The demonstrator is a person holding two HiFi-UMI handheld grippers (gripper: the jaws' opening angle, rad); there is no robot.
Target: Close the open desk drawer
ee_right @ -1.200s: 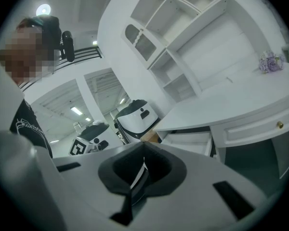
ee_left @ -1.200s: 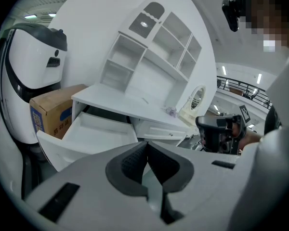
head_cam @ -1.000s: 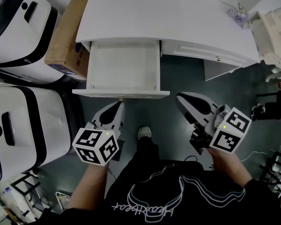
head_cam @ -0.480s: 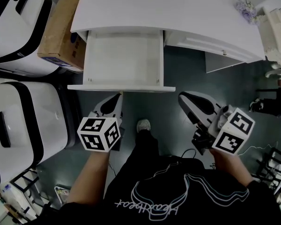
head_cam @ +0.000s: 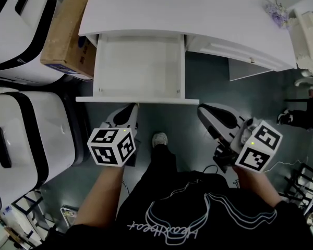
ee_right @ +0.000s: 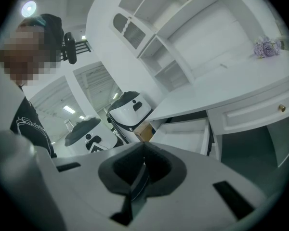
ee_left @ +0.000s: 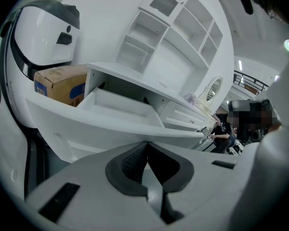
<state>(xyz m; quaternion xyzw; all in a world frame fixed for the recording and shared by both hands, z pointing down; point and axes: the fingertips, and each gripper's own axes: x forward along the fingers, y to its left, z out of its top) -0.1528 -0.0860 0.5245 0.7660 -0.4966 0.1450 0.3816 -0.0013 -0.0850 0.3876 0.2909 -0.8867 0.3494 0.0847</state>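
Dark floor [head_cam: 208, 85] surrounds a white desk [head_cam: 188, 9] in the head view. The drawer [head_cam: 138, 66] stands pulled far out of the desk, with a bare white interior, beside a cardboard box [head_cam: 65, 30]. The left gripper [head_cam: 131, 108] points at the drawer front from just beside it; contact cannot be confirmed. The right gripper [head_cam: 201, 109] sits off the front's right end.

The left gripper view shows the jaws pressed together, holding nothing. The drawer front spans the frame directly ahead. Shelves [ee_left: 173, 28] above the desk show here, not in the head view.

The right gripper view shows the jaws together and empty. The drawer lies ahead, well apart. Flowers [ee_right: 266, 46] rest on the desk.
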